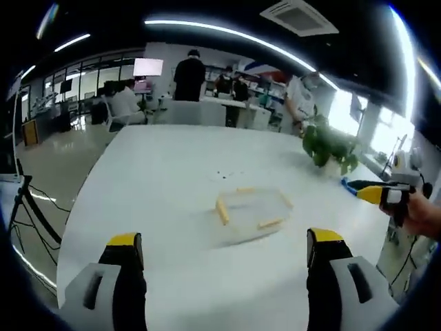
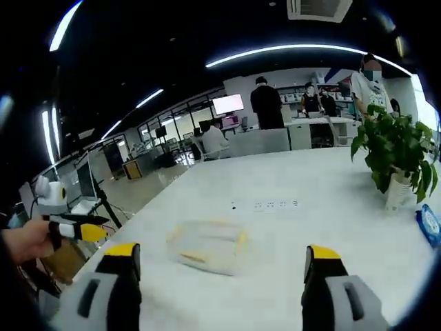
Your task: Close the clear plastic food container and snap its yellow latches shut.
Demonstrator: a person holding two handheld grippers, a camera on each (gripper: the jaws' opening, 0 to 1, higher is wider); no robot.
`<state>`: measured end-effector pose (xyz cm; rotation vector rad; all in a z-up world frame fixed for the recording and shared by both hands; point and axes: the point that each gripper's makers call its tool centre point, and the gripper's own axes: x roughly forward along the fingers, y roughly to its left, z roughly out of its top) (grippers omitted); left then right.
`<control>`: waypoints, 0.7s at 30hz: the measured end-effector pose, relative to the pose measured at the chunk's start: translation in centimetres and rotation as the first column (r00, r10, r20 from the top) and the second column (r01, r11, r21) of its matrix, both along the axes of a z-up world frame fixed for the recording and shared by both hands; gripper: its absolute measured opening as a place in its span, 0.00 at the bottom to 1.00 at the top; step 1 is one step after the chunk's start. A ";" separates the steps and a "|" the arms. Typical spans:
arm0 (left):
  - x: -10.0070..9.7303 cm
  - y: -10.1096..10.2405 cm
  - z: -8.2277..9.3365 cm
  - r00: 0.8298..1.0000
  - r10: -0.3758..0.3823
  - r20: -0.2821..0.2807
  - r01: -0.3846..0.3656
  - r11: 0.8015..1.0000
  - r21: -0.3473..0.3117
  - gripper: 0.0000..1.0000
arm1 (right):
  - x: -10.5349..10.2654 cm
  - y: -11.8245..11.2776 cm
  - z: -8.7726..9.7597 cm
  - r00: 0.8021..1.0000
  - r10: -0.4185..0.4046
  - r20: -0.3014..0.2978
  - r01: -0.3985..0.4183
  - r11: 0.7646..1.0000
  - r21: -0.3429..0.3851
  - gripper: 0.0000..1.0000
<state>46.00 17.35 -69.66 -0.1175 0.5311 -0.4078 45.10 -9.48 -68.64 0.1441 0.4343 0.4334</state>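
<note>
Ahead of both wide-apart tools [image 1: 224,252] [image 2: 220,265], untouched, lies the clear container [image 1: 249,216] on the table [image 1: 165,179].

Clear yellow-latched container [image 1: 250,215] on white table [image 1: 165,179]

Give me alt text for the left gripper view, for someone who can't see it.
A clear plastic food container with yellow latches sits on a white table, ahead of the left gripper, whose yellow-tipped jaws stand wide apart. The right gripper enters at the right edge, held in a hand, near a potted plant. People stand at desks behind.
</note>
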 end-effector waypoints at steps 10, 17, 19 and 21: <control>-5.2 4.1 3.5 0.998 -0.031 0.055 0.029 0.999 0.027 0.98 | -6.4 -0.9 2.1 0.999 0.025 0.034 -0.024 0.999 -0.030 1.00; -9.9 5.4 3.5 0.998 -0.056 0.036 0.056 0.998 0.024 0.96 | -11.1 -2.3 2.9 0.999 0.016 0.040 -0.014 0.999 -0.051 1.00; -10.9 5.7 3.3 0.998 -0.062 0.035 0.061 0.998 0.026 0.97 | -12.2 -2.5 2.9 0.999 0.014 0.040 -0.012 0.998 -0.065 1.00; -12.2 6.3 2.9 0.997 -0.075 0.029 0.074 0.996 0.057 0.96 | -13.6 -2.6 2.8 0.999 0.016 0.033 -0.014 0.997 -0.073 1.00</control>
